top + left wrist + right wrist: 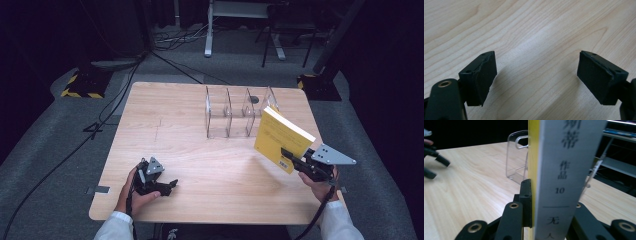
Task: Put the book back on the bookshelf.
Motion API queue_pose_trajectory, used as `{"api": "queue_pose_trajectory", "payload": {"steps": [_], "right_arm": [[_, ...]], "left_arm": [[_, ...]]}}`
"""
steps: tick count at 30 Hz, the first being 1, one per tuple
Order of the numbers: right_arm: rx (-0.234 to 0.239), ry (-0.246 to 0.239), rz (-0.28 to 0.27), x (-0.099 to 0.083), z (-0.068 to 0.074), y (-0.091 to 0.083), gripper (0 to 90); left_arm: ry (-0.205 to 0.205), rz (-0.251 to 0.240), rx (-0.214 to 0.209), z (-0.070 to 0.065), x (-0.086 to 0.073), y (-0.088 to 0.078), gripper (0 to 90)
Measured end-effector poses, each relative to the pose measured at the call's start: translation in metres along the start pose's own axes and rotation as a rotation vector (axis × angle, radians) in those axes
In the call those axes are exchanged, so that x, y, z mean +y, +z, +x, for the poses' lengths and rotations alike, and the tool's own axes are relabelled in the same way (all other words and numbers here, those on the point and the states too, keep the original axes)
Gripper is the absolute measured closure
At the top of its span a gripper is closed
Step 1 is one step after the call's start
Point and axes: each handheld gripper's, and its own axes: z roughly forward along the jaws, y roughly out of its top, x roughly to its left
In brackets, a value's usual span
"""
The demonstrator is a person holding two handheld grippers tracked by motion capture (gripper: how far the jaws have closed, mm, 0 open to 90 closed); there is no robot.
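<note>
A: High view: where is the book (278,138)?

B: Clamped in the right gripper (292,156), lifted clear of the table (200,170) near its 4 o'clock edge, tilted with the yellow cover facing the camera.

A: How firm is that hold?

B: Right gripper view has the jaws closed flat against both covers, pinching the book near its bottom edge. The grey spine (564,170) with printed characters stands upright between them.

A: And beyond the book?

B: A clear rack (235,112) with upright dividers stands on the table at 12 o'clock, just behind the book's top corner. The same rack (517,157) appears behind the spine in the right gripper view.

A: The other tool?

B: The left gripper (170,186) sits low over the table at 7 o'clock, well apart from the book. In the left gripper view its jaws gape wide, bare wood between the pads (485,75), gripping nothing.
</note>
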Motion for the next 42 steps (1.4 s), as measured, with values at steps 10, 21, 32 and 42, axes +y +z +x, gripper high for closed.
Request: {"api": "queue_pose_trajectory", "payload": {"steps": [10, 21, 32, 42], "right_arm": [[-0.062, 0.019, -0.024, 0.006, -0.007, 0.002, 76.3], [-0.103, 0.019, -0.056, 0.016, -0.011, 0.009, 76.3], [-0.139, 0.029, -0.056, 0.026, -0.017, 0.025, 76.3], [-0.184, 0.042, -0.043, 0.034, -0.026, 0.048, 76.3]], "left_arm": [[-0.015, -0.003, 0.005, -0.001, 0.0, 0.002, 14.9], [-0.012, -0.004, 0.005, -0.001, 0.0, 0.003, 14.7], [-0.006, -0.002, 0.006, -0.001, 0.001, 0.003, 14.7], [-0.001, -0.002, 0.009, 0.0, 0.001, 0.003, 14.7]]}}
